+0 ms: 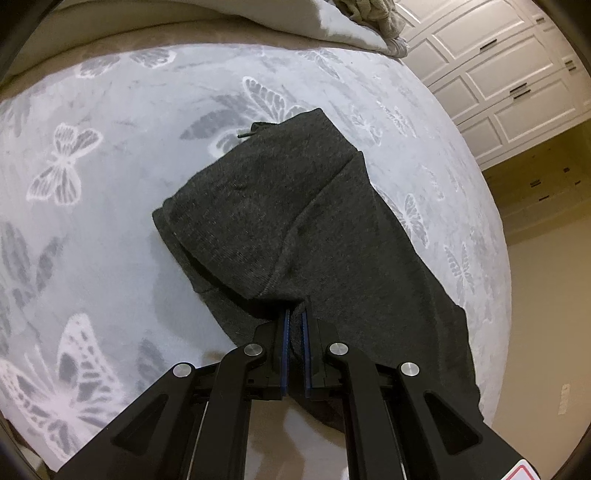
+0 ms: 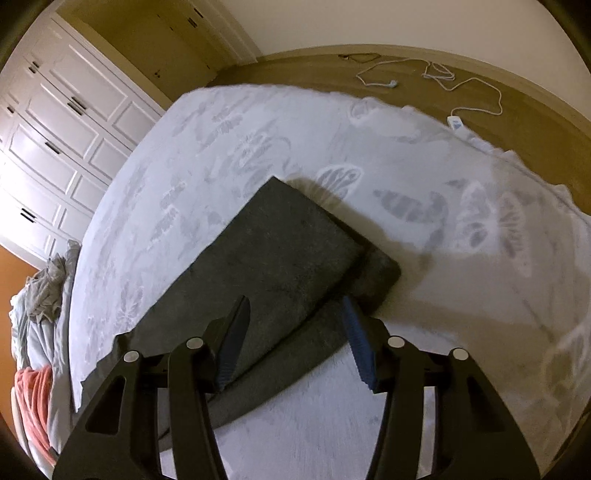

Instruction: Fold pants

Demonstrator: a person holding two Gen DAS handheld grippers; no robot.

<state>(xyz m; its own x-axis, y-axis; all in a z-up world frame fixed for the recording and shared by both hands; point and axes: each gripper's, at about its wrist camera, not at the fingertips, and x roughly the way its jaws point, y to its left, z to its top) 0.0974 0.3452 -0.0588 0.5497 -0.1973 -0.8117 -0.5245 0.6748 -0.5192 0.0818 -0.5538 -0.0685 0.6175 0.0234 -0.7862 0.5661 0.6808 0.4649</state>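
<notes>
Dark grey pants [image 1: 295, 206] lie on a pale blanket with butterflies [image 1: 110, 184], their waistband and drawstring at the far end. My left gripper [image 1: 295, 314] is shut on a bunch of the fabric by the crotch seam, lifting it slightly. In the right wrist view the pants [image 2: 288, 251] show their leg ends, one leg lying over the other and slightly askew. My right gripper [image 2: 295, 310] stands open just above them. Its fingers straddle the upper leg, and the right fingertip [image 2: 351, 314] sits at the edge of the lower leg. Nothing is pinched there.
White panelled wardrobe doors [image 1: 498, 74] stand beyond the bed. A heap of pale bedding [image 1: 351, 26] lies at the head end. A white cable with a plug [image 2: 454, 122] is on the wooden floor past the bed's edge. Crumpled clothes and an orange cloth [image 2: 33, 398] lie at the left.
</notes>
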